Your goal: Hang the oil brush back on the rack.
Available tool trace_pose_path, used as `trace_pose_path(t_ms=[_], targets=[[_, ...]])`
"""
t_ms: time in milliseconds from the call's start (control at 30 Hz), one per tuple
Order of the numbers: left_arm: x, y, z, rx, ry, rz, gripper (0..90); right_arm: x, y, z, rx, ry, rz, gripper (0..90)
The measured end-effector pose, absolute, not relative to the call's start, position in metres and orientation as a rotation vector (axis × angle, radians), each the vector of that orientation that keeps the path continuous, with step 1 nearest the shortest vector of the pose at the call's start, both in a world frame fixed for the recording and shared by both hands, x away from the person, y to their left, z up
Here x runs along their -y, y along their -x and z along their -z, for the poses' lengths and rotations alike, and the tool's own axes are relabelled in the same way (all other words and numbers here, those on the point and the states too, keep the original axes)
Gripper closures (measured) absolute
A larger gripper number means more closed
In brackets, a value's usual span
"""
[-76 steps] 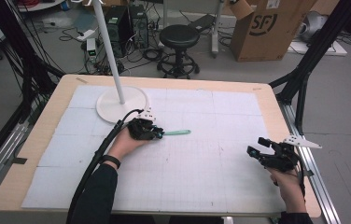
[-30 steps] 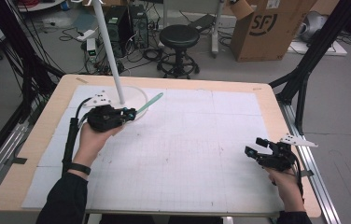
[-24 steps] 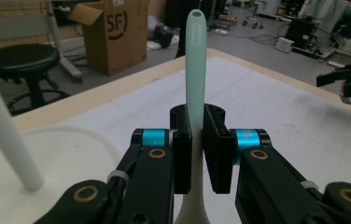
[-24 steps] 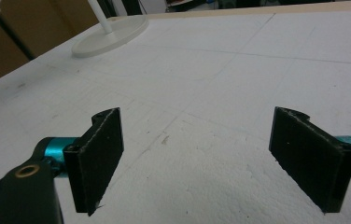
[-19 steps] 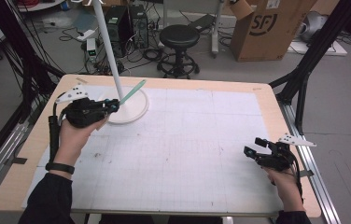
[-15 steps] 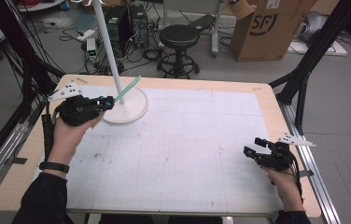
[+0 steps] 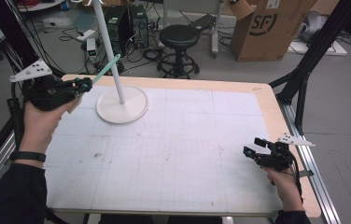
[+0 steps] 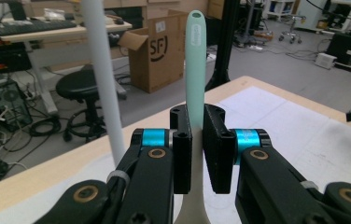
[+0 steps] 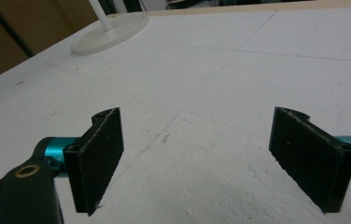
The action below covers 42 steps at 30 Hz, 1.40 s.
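1. Right gripper (image 7: 256, 154) hovers low at the table's (image 7: 173, 210) near right corner, as 0.5 s ago; the right gripper view shows its 2 flat black jaws wide apart with bare white gridded mat (image 9: 220, 84) between them, nothing held.
2. Left gripper (image 7: 86, 85) has moved further left and up since 0.5 s ago, past the table's far left edge.
3. Its jaws are clamped on a slim mint-green toothbrush-like stick (image 8: 195, 60) (smooth plastic, rounded tip), pointing up toward the lamp pole (image 7: 108, 49).
4. White round lamp base (image 7: 122, 106) sits flat on the mat; matte finish.
5. Left gripper view adds a black stool (image 8: 82, 86) and cardboard box (image 8: 157, 51) beyond.
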State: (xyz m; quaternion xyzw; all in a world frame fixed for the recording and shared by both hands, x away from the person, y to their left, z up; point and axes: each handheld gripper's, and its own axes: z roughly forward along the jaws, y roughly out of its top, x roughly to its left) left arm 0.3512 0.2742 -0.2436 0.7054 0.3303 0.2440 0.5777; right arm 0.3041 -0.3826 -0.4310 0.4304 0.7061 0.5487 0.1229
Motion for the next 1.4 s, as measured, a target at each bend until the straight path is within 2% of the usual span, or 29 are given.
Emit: trace_pose_path(t_ms=[667, 1400], targets=[[-0.289, -0.345, 0.170, -0.787, -1.604, -0.688, 82.3, 0.383, -0.304, 0.431, -2.065, -1.263, -1.604, 17.3], [-0.298, -0.349, 0.143, -0.831, -1.614, -0.766, 82.2, 0.383, -0.304, 0.431, -2.068, -1.264, -1.610, 17.3]])
